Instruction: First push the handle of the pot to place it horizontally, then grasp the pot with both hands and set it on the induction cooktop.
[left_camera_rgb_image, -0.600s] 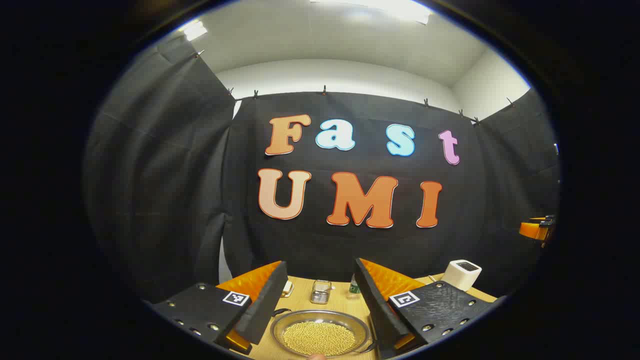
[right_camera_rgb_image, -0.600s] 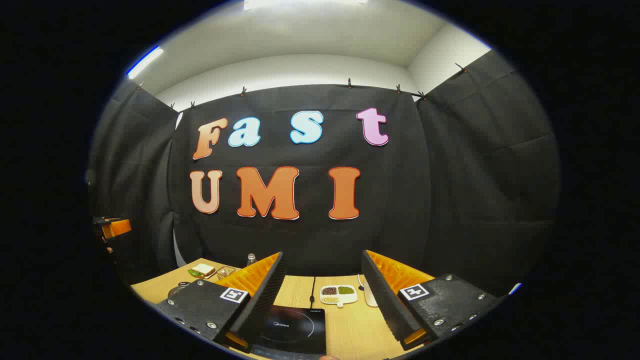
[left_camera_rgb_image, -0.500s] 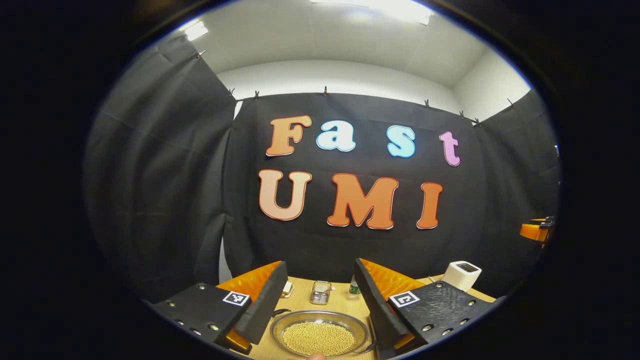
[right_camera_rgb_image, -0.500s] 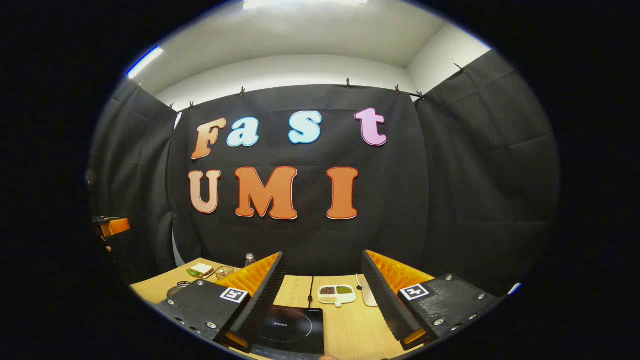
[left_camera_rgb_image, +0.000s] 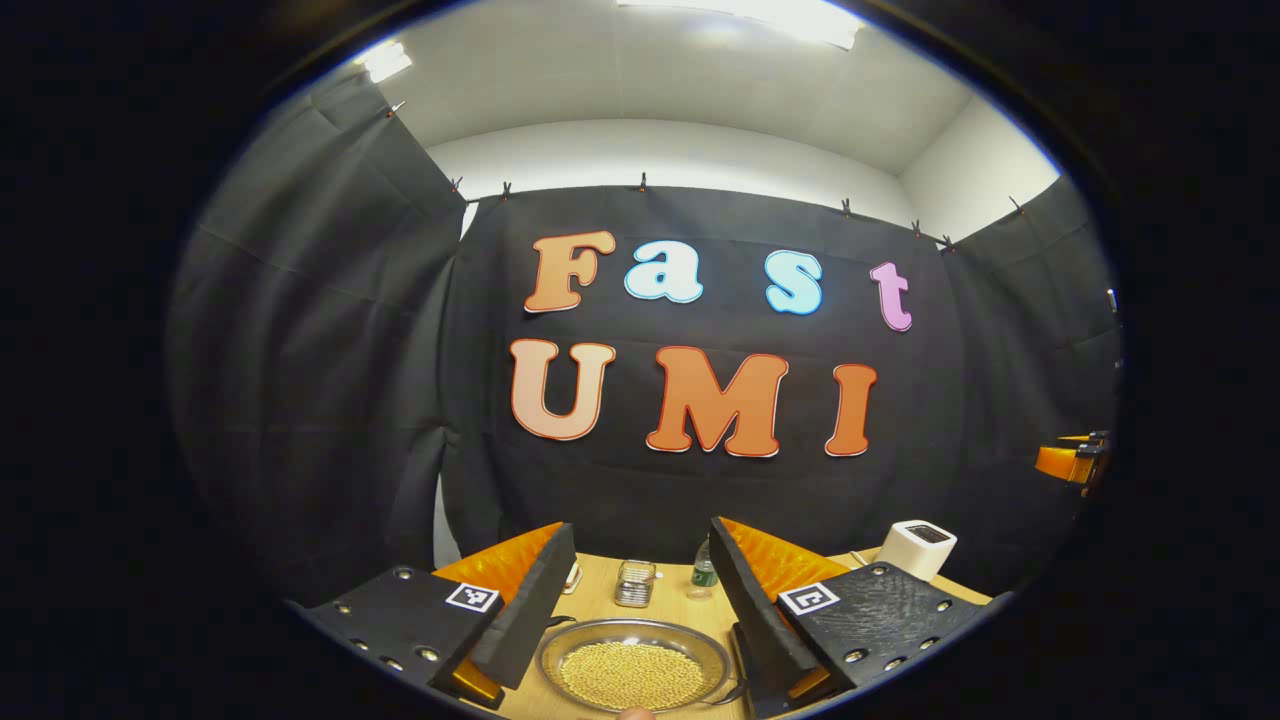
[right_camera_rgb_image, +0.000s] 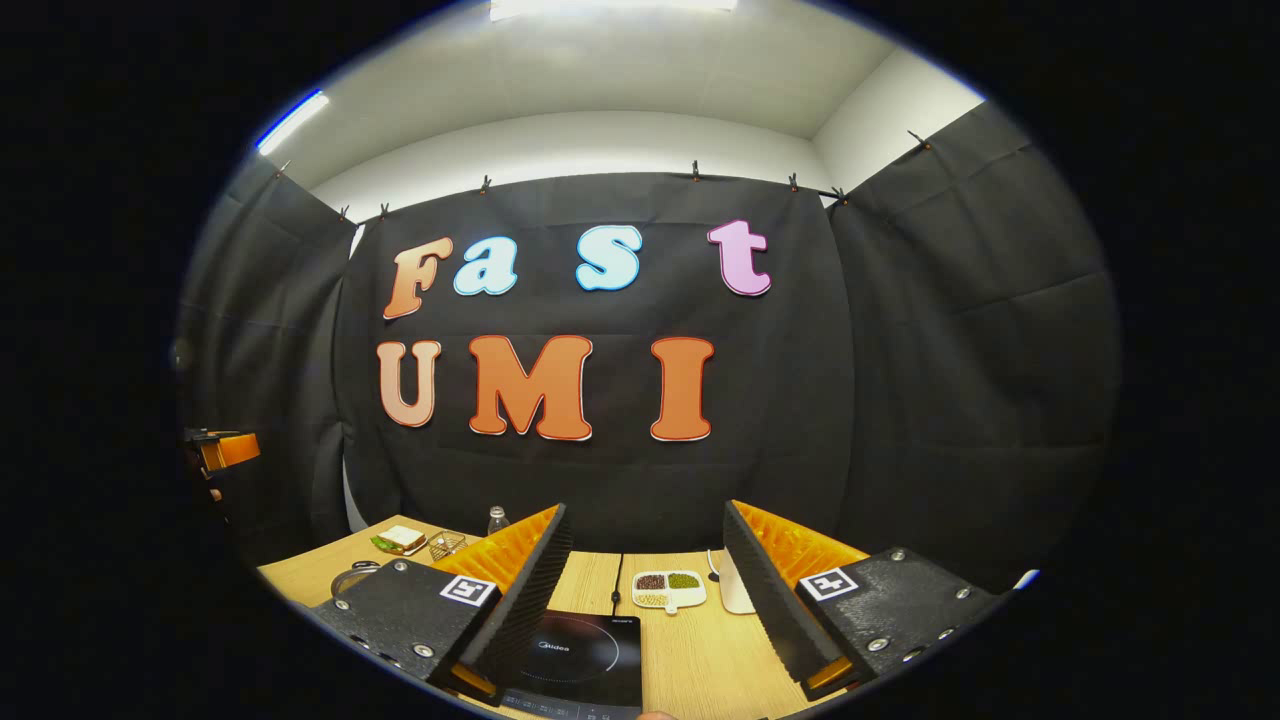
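A shallow metal pot (left_camera_rgb_image: 633, 668) filled with yellow beans sits on the wooden table, low between the fingers of my left gripper (left_camera_rgb_image: 640, 535). That gripper is open and holds nothing. Thin dark handle loops show at the pot's left and right rim. In the right gripper view the black induction cooktop (right_camera_rgb_image: 582, 655) lies on the table, partly behind the left finger (right_camera_rgb_image: 520, 590) of my right gripper (right_camera_rgb_image: 646, 512), which is open and holds nothing. The pot's rim (right_camera_rgb_image: 350, 577) peeks out at the far left there. Both grippers hover above the table, touching nothing.
A glass jar (left_camera_rgb_image: 634, 583), a green bottle (left_camera_rgb_image: 704, 572) and a white box-shaped appliance (left_camera_rgb_image: 918, 548) stand behind the pot. A divided dish of beans (right_camera_rgb_image: 668, 590), a white object (right_camera_rgb_image: 735, 595), a sandwich plate (right_camera_rgb_image: 400, 540), a wire basket (right_camera_rgb_image: 447, 545) and a bottle (right_camera_rgb_image: 497, 520) lie beyond the cooktop.
Both views have drifted a little: the wall and table things slid slightly left in the left gripper view, and the cooktop slid slightly left in the right gripper view. Both grippers stay open.
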